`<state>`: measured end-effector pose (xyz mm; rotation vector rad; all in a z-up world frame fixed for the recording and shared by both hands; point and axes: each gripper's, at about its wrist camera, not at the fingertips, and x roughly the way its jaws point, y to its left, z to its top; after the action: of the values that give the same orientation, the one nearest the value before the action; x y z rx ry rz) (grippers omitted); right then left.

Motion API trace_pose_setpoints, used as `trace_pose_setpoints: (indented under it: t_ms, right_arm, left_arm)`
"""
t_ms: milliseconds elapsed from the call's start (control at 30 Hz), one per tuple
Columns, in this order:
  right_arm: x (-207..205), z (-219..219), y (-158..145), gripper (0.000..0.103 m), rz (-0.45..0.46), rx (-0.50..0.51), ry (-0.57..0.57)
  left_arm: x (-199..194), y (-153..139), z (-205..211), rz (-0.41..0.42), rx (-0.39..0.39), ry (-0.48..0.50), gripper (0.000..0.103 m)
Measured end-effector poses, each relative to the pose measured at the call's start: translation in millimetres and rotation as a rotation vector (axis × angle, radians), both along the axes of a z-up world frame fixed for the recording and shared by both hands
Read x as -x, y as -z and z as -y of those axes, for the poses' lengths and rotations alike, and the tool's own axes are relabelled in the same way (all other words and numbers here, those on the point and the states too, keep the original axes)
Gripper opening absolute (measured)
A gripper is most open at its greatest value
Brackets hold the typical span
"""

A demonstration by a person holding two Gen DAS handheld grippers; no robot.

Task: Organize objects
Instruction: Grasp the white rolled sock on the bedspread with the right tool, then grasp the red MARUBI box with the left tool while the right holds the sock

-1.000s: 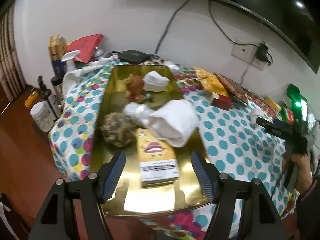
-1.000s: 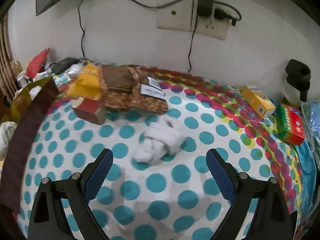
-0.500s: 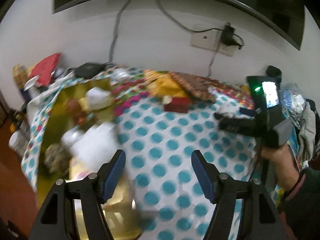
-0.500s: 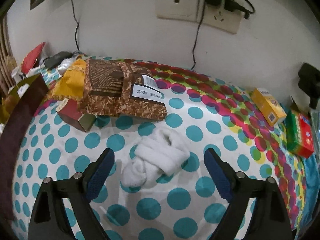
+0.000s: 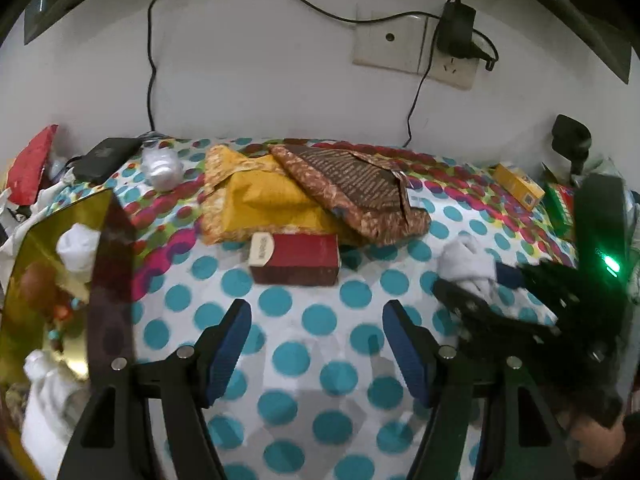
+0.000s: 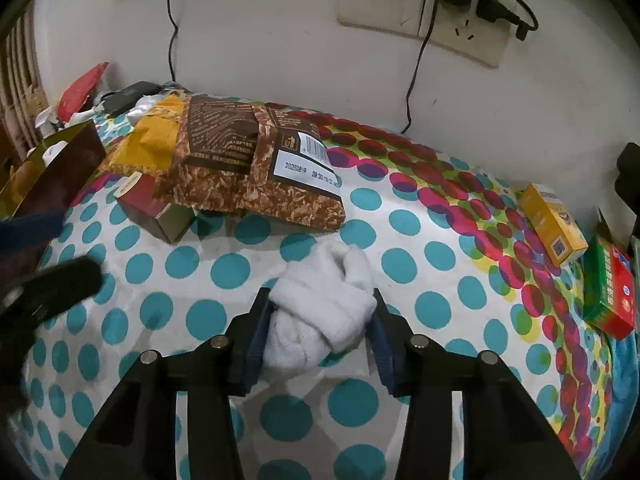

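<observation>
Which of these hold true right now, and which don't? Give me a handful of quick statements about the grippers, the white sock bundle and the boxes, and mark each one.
1. The white sock bundle sits between the right gripper's closing jaws. True.
2. The left gripper holds the red box. False: it is open and holds nothing.
3. The brown snack bag overlaps the red box. True.
4. The yellow box lies in the gold tray. False: it lies on the dotted cloth.
</observation>
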<state>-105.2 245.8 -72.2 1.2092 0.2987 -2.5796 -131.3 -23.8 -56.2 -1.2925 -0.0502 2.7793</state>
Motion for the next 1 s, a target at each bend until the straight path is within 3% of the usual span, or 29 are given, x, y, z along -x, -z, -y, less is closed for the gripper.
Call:
trace_pose_setpoints:
  t_ms: [133,167,200,233,500,567,667,733,800,933,1000]
  right_arm:
    - [-32.2,-74.3,-8.2,0.042,0.002,0.012,0.0]
    - [-25.8,-55.6,0.0,0.042,0.006,0.023,0.003]
    - [-33.8,-76.7,-1.8,0.042,0.012,0.032,0.005]
    - [-18.5,-45.6,2.0,0.043,0.019,0.032,0.005]
    - [-37.9,-100.5,-3.2,0.044,0.021,0.02,0.002]
    - [-17.0,-50.3,-0.7,0.045,0.023,0.018,0.0]
    - [-25.2,-72.0,-3.8,0.045,0.023,0.021,0.001]
    - [-7.4,-28.1,2.7,0.046,0.024,0.019,0.001]
    - [-7.5,-28.9,2.4,0.046,0.024,0.018,0.002]
    - [16.6,28.1,10.3,0.047,0.026,0.018,0.003]
    - [19.8,34.6,10.9,0.047,0.028,0.02,0.003]
  left_arm:
    - [15.4,10.3,0.8,-0.001,-0.003,-0.022,0.07]
    - [20.2,13.7,0.6,0.006,0.009,-0.026,0.07]
    - [24.2,16.7,0.7,0.009,0.011,-0.022,0.07]
    - [27.3,19.1,0.7,0.012,0.013,-0.021,0.07]
    - [48.1,37.3,7.3,0.039,-0.005,-0.027,0.07]
    - [48.0,38.1,8.1,0.027,-0.019,-0.031,0.07]
    - [51.5,38.8,6.6,0.02,-0.023,-0.034,0.07]
    - [55.8,39.3,6.4,0.024,-0.019,-0.055,0.07]
    - [58.2,37.4,7.4,0.015,-0.012,-0.084,0.07]
    - [63.2,36.3,7.6,0.01,-0.025,-0.081,0.07]
    - [65.7,38.3,8.3,0.026,-0.025,-0.081,0.07]
